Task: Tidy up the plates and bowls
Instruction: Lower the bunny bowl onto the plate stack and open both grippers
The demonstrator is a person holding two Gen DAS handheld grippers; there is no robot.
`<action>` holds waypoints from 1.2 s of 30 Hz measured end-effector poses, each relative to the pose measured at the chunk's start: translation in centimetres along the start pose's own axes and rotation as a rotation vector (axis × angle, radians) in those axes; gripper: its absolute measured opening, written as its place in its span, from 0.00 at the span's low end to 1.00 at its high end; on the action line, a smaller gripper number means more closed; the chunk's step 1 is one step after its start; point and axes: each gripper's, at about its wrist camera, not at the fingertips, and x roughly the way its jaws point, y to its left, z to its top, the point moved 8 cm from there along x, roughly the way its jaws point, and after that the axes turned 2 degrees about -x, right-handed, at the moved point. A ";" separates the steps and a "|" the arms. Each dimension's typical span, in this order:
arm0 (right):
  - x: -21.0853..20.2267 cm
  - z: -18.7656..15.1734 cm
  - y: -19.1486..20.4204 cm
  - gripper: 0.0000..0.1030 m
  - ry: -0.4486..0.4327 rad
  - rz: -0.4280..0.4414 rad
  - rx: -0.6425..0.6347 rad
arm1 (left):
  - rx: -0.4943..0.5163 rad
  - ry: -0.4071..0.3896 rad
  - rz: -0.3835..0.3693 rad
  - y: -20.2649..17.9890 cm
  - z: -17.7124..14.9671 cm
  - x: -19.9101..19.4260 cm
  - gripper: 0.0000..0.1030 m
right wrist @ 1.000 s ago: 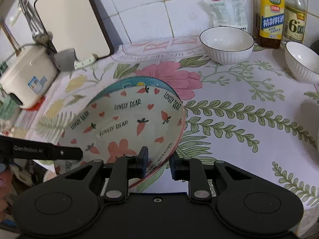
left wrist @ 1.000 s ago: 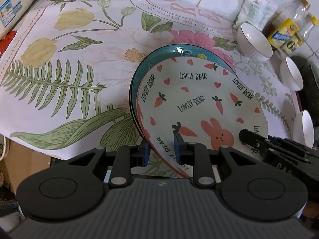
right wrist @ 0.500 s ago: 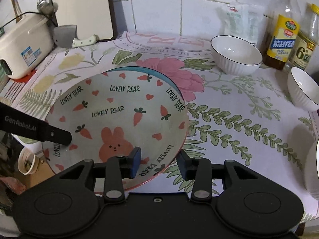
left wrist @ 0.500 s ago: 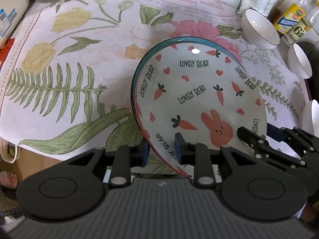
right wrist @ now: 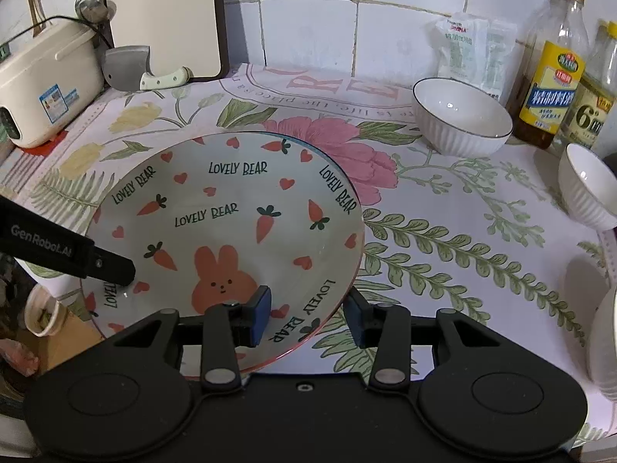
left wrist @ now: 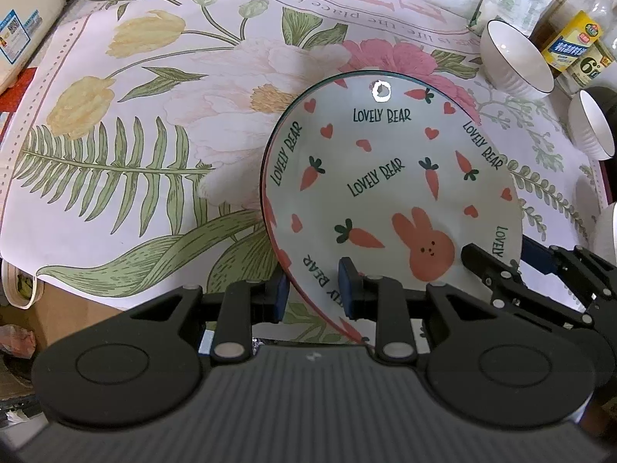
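Observation:
A "Lovely Bear" rabbit plate (left wrist: 389, 189) lies flat on top of a teal-rimmed plate (left wrist: 347, 75), of which only a thin edge shows. It also shows in the right wrist view (right wrist: 231, 227). My left gripper (left wrist: 313, 294) straddles the plate's near-left rim with its jaws parted wider than the rim. My right gripper (right wrist: 306, 317) straddles the near-right rim, open with a clear gap. Two white ribbed bowls (right wrist: 461, 123) (right wrist: 588, 189) stand at the back right.
A floral cloth (left wrist: 154, 154) covers the counter. A rice cooker (right wrist: 42, 85), cleaver (right wrist: 131, 71) and cutting board (right wrist: 162, 11) are at the back left. Bottles (right wrist: 551, 65) and a packet (right wrist: 472, 50) are against the tiled wall. Another white dish (right wrist: 603, 347) is at the right edge.
The rabbit plate has come down from tilted to flat on the teal plate. Both grippers have opened off its rim, the right one widely.

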 end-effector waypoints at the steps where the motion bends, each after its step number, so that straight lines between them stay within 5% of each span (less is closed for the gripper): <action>1: 0.0 0.0 -0.1 0.47 -0.001 0.005 0.007 | 0.005 0.000 0.006 0.0 0.0 0.1 0.25; 7: 0.2 -0.2 -0.2 0.48 -0.020 0.018 0.036 | 0.066 -0.016 0.066 -0.7 -0.1 0.2 0.25; 20: -3.0 -1.0 -0.5 0.48 -0.152 0.139 0.080 | 0.077 -0.065 0.018 -1.4 -1.1 -1.9 0.24; 36: -15.4 -1.7 -3.0 0.49 -0.359 0.029 0.024 | 0.248 -0.193 -0.030 -6.9 -4.8 -12.4 0.36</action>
